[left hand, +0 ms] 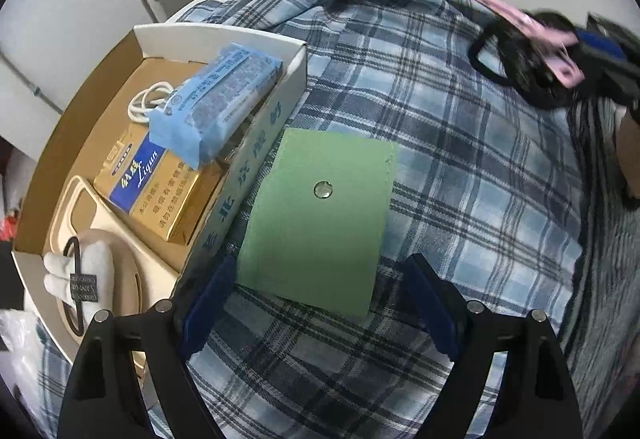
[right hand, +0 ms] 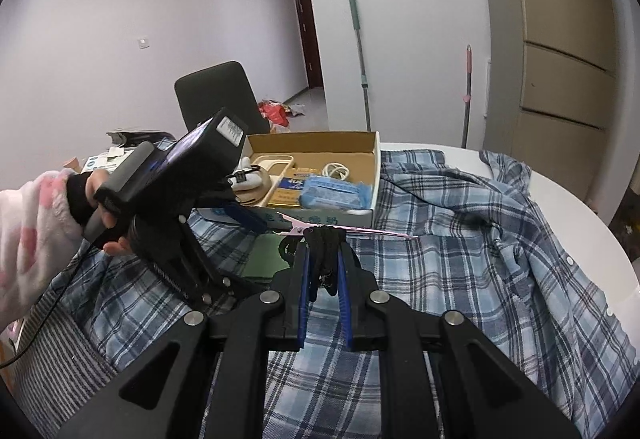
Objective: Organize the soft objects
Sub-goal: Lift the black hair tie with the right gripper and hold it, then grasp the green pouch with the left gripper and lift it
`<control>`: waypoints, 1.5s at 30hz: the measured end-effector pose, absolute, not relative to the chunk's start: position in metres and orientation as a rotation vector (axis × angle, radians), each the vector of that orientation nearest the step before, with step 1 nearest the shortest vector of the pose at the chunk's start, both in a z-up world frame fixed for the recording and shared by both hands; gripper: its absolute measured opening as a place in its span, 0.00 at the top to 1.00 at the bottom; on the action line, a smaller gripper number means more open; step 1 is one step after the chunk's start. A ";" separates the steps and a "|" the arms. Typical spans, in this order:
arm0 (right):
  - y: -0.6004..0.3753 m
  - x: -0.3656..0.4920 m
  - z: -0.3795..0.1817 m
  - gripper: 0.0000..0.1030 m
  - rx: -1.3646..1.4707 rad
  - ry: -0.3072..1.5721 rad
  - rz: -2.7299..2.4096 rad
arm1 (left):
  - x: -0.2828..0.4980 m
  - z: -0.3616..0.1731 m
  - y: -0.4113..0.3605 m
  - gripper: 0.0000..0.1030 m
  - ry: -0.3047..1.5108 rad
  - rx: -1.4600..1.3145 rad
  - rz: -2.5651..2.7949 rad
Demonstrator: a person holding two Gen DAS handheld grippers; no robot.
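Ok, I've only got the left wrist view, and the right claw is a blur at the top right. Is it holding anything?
Observer: Yes. In the right wrist view the right claw is shut on a black cord bundle, which sits between its pads.
Operator: And the pink thing next to it?
Observer: A thin pink strip sticks out sideways just past the claw's tips. I can't tell whether it is joined to the bundle.
Operator: What's behind the box on my left?
Observer: A black chair stands beyond the far side of the cardboard box.
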State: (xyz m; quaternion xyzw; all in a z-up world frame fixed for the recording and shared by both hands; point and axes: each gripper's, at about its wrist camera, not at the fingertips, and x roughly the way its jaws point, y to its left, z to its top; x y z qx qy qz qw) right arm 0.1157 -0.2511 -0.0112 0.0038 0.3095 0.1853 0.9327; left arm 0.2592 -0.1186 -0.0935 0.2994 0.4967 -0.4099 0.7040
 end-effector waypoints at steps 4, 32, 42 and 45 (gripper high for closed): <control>-0.252 0.112 -0.010 0.88 0.027 0.626 0.399 | 0.270 -0.086 -0.106 0.15 1.154 0.537 -0.947; -0.257 0.111 -0.009 0.88 0.035 0.610 0.416 | 0.265 -0.090 -0.124 0.31 1.191 0.581 -0.933; -0.262 0.112 -0.004 0.88 0.038 0.598 0.350 | 0.195 -0.055 -0.114 0.31 0.955 0.453 -0.770; -0.261 0.112 0.006 0.88 0.037 0.592 0.336 | 0.172 -0.032 -0.103 0.31 0.844 0.390 -0.724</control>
